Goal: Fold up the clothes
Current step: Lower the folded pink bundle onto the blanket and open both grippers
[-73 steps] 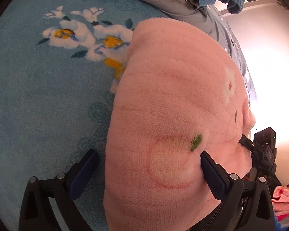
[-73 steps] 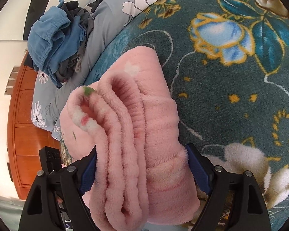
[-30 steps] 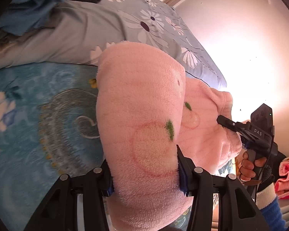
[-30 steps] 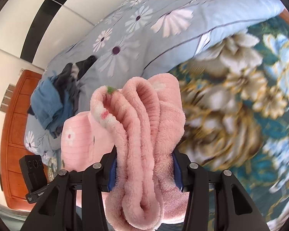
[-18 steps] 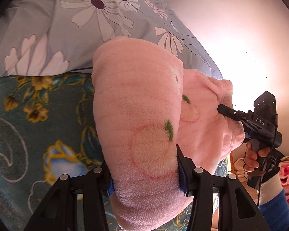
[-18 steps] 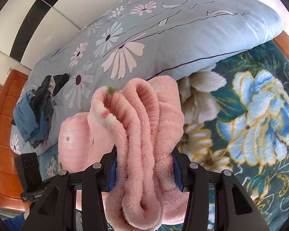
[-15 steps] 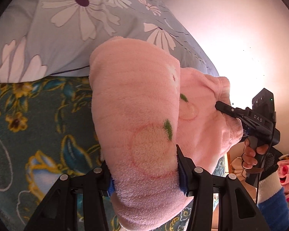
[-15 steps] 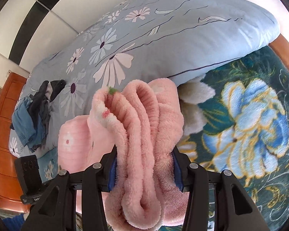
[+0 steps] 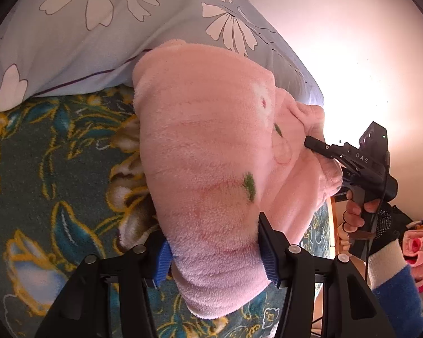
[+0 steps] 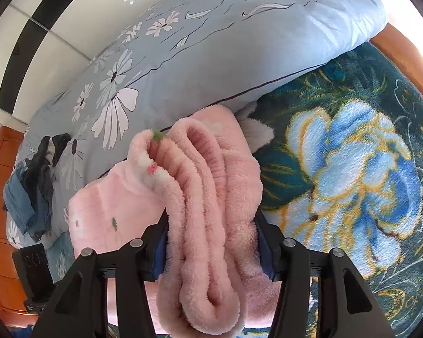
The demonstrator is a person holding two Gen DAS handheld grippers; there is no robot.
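The folded pink fleece garment [image 9: 208, 174] hides both grippers' pad faces, yet the left gripper [image 9: 214, 249] and right gripper [image 10: 211, 242], jaws just easing wider, tilt down clamped on its ends over the floral blanket [image 10: 352, 169], the blue pillow [image 10: 239, 45] at 12 o'clock.

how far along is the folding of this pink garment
Done: the pink garment is folded into a thick bundle. In hand: left gripper and right gripper hold its ends by the pillow over the blanket, jaws just easing open. Left: letting go; the dark clothes remain unfolded.
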